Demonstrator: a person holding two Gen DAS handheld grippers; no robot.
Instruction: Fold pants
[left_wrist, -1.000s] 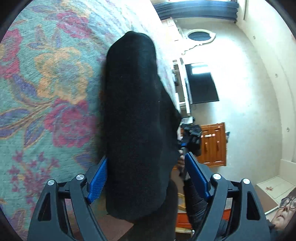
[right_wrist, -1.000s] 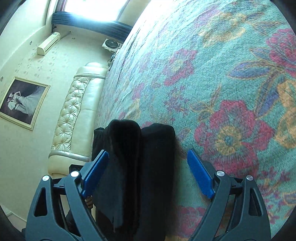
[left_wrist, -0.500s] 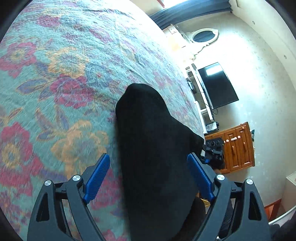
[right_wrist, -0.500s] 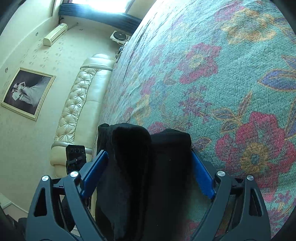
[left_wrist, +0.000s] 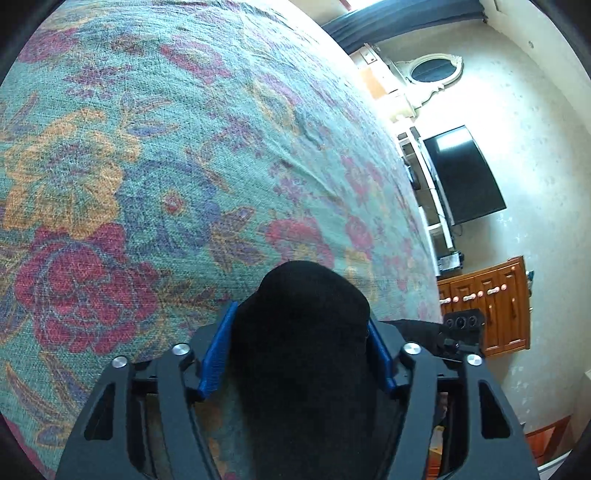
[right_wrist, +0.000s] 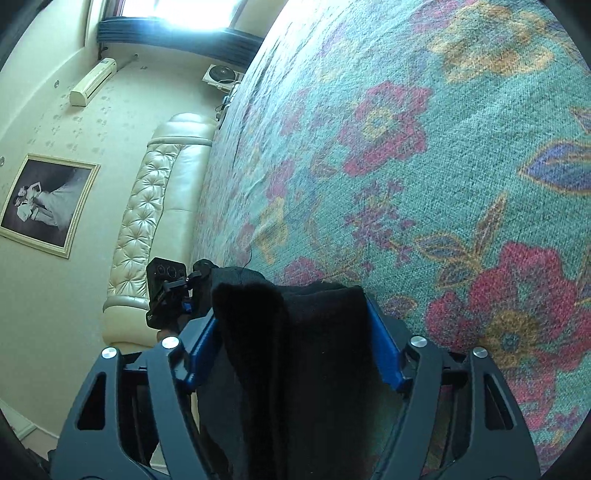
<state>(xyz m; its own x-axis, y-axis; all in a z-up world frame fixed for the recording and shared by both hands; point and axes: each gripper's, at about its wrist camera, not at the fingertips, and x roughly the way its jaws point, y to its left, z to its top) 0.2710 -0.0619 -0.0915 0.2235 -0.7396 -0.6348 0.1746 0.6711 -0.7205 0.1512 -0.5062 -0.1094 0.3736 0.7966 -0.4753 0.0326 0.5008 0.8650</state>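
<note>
The black pants (left_wrist: 303, 332) lie folded lengthwise on a floral bedspread (left_wrist: 147, 166). In the left wrist view one rounded end of them sits between the blue pads (left_wrist: 218, 350) of my left gripper (left_wrist: 301, 314). Its jaws are closing and both pads touch the cloth. In the right wrist view the other end of the pants (right_wrist: 288, 332), doubled into two layers, fills my right gripper (right_wrist: 290, 306). Those jaws are closing too, with the pads (right_wrist: 384, 347) against the fabric on both sides.
The bedspread (right_wrist: 443, 184) stretches far ahead of both grippers. A cream tufted headboard (right_wrist: 147, 206) and a framed picture (right_wrist: 48, 203) are on the right gripper's left. A wall TV (left_wrist: 465, 177) and a wooden cabinet (left_wrist: 491, 306) stand beyond the bed's edge.
The left gripper slid back along the pants to their end, so more bedspread shows ahead. Both grippers' jaws narrowed from wide apart onto the black fabric.
</note>
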